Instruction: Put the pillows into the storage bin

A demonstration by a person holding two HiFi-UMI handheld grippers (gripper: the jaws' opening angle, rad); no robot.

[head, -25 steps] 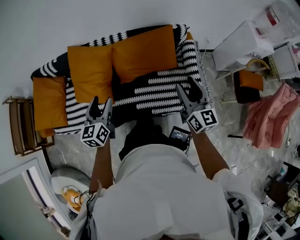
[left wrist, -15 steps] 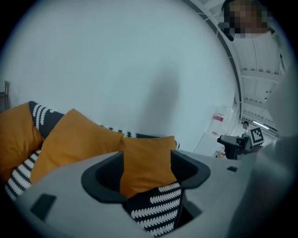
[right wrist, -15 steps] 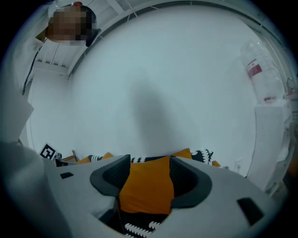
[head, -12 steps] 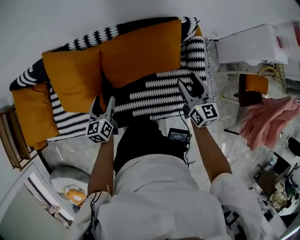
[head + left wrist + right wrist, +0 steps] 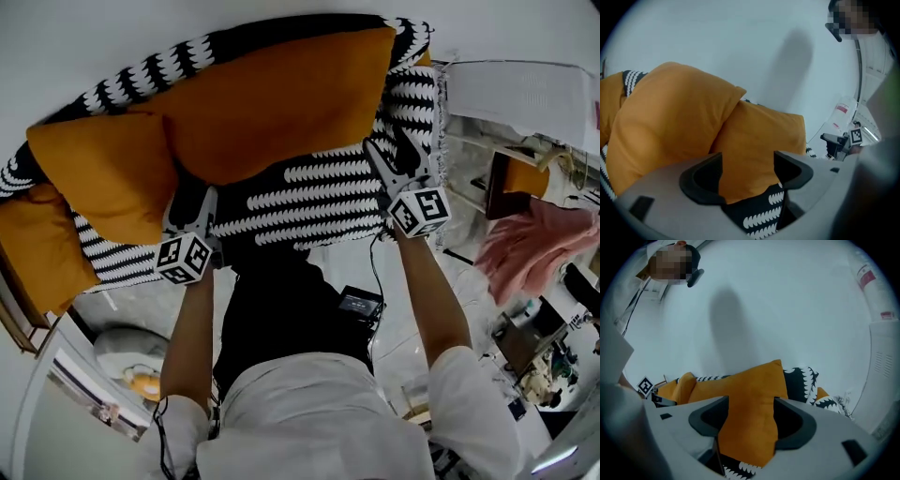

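Note:
Three orange pillows lie on a sofa under a black-and-white patterned blanket: a large pillow in the middle, a second pillow to its left and a third pillow at the far left. My left gripper hovers at the large pillow's lower left corner. My right gripper is at its lower right edge. Both jaws have just been opening and stand wide. In the left gripper view the pillow shows through the gap of the gripper. The right gripper frames the pillow likewise. No pad presses on it.
A white cabinet and a pink cloth stand to the sofa's right. A wooden side table is at the left edge. A small device with a screen and a round grey object lie on the floor near my legs.
Both grippers have come down and forward toward the sofa, so the pillows fill more of the view. Their jaws stand wider apart than before.

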